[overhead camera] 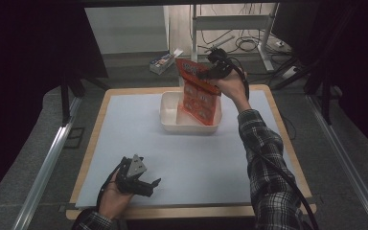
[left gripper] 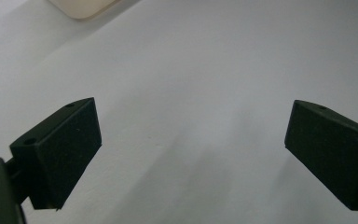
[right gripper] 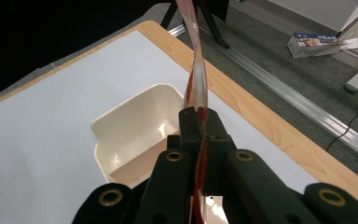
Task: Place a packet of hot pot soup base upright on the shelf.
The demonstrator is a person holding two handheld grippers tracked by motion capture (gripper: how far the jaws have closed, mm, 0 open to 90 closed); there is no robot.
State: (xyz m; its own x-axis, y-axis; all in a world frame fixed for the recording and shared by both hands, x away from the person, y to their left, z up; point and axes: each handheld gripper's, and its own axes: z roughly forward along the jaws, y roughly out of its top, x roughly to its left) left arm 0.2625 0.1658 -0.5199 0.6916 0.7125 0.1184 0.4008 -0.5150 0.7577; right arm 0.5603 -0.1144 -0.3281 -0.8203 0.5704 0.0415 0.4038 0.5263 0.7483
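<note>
Near the table's front edge, the left gripper (overhead camera: pixel 146 184) rests low with its 2 jaws wide apart over the pale mat (overhead camera: pixel 124 124). Farther right, the right gripper (overhead camera: pixel 206 73) pinches a red packet (overhead camera: pixel 199 96) above the white tub (overhead camera: pixel 172 117).

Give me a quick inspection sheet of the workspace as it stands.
Surface: pale mat on a wood-edged table.
Job's things: red packet held upright, lower end in the cream tub.
Clutter: nothing seen on the mat.
Grippers: right gripper shut on the packet; left gripper open, low over the mat's near edge.
Cables: black cable along the right sleeve; more on the floor behind.
Surroundings: small box on the floor, desk legs beyond.
</note>
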